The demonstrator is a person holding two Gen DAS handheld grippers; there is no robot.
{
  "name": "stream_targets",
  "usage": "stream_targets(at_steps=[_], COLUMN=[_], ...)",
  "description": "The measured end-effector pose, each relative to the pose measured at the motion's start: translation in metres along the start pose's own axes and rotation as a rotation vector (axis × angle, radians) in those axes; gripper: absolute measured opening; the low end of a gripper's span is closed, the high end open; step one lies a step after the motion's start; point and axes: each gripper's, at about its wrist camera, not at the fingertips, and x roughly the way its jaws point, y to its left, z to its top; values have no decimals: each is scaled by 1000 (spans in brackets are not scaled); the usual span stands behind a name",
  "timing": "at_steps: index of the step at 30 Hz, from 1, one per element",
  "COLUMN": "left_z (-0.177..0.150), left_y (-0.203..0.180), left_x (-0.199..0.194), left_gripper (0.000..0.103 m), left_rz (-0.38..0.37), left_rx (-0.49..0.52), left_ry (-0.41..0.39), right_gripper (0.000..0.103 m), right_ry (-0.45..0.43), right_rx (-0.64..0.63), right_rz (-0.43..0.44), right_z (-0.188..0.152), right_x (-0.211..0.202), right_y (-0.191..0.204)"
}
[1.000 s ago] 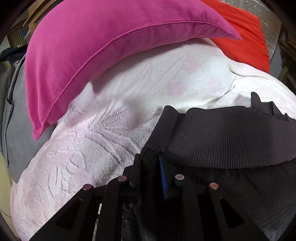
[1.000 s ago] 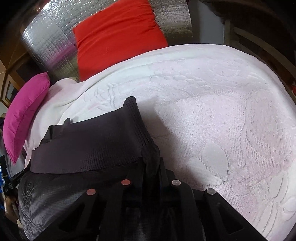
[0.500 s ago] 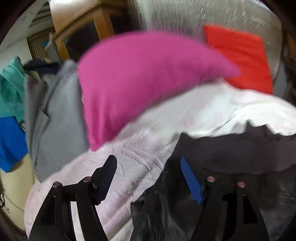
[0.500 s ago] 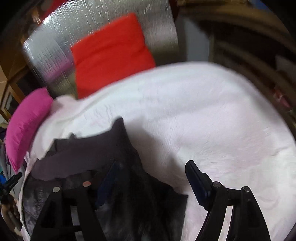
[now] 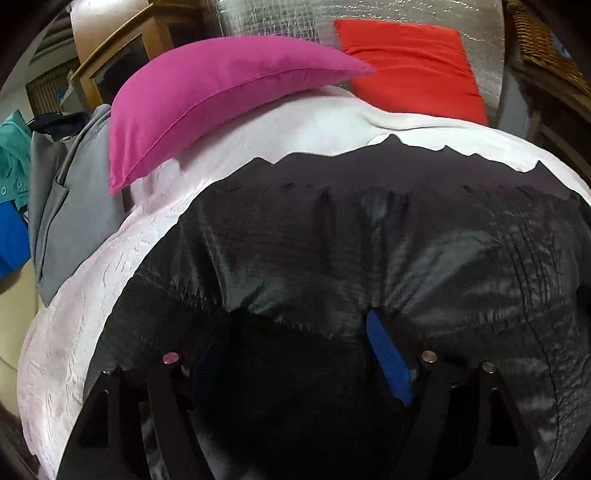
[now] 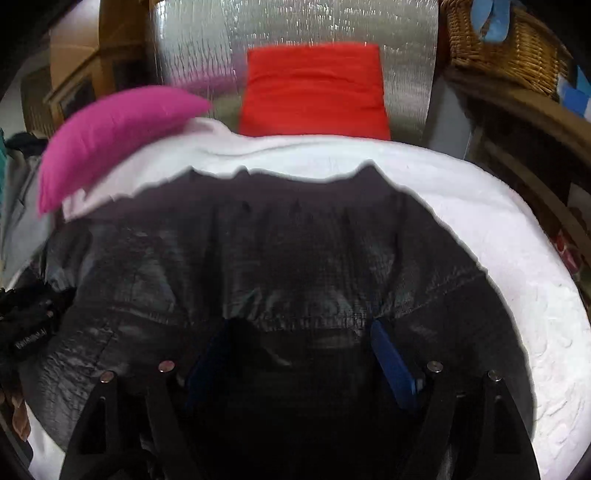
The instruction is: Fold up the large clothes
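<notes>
**Black jacket spread on the bed**

While both tongs gape, having just been opening, the left gripper (image 5: 295,332) and right gripper (image 6: 299,336) grasp nothing. The black jacket (image 5: 369,236) lies flat on the white bedspread (image 5: 92,295), ribbed hem toward the magenta pillow (image 5: 207,92) and red cushion (image 6: 314,92) by the silver foil panel (image 6: 295,26).

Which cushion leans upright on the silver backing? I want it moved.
The red cushion; the pink cushion lies flat on the white bedspread instead.
</notes>
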Motion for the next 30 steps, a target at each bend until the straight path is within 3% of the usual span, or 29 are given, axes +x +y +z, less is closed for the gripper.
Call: stream_targets(at_steps=[6, 9, 13, 17, 19, 22, 30], left_z=[3, 12, 1, -32, -49, -62, -70], left_y=[-9, 7, 35, 39, 33, 20, 23], left_x=[6, -10, -66, -90, -85, -55, -35], left_gripper=[80, 79, 79, 79, 79, 80, 81], left_rz=[35, -19, -12, -11, 7, 39, 23], left_rx=[38, -14, -106, -118, -104, -56, -61], left_ry=[-8, 31, -104, -170, -171, -103, -111], right_gripper=[85, 83, 85, 90, 91, 91, 92], right_ry=[16, 44, -118, -187, -177, -73, -66], right_rx=[22, 71, 76, 42, 32, 0, 14], right_rz=[-38, -20, 24, 53, 55, 37, 30], right_z=[7, 20, 16, -7, -25, -47, -51], right_x=[11, -13, -79, -104, -97, -55, -32], right_y=[-2, -11, -5, 10, 19, 29, 24])
